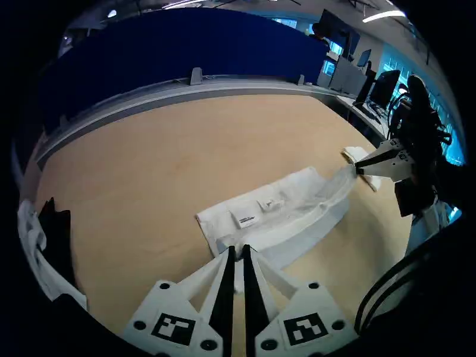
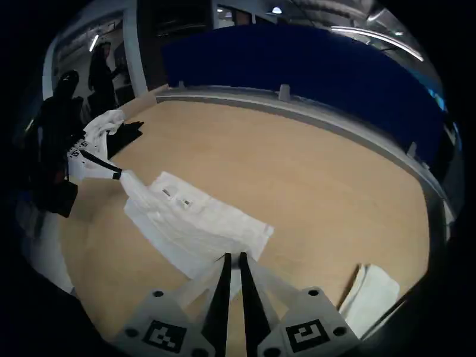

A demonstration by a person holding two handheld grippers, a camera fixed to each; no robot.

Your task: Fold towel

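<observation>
Judging by how the towel [image 1: 279, 208] lies, partly folded and stretched lengthwise across the wooden table [image 1: 178, 149] between the two tools, the chief risk is a lost edge. Each grip takes only a thin margin of cloth at the very fingertips, so an uneven pull from either hand could draw the fabric out and let the layers slump apart. A second risk is skew: if one end is carried further than the other, the edges will not meet and the fold will come out crooked. The folded white cloth [image 2: 372, 294] lying near the table's edge, on the right gripper's side, could be snagged by a wide sweep. Left gripper [image 1: 236, 259]: fingers pressed almost together with a sliver of white cloth between them, pinching one end of the towel. Right gripper [image 2: 232, 262]: likewise all but closed, nipping the opposite end of the same towel.
</observation>
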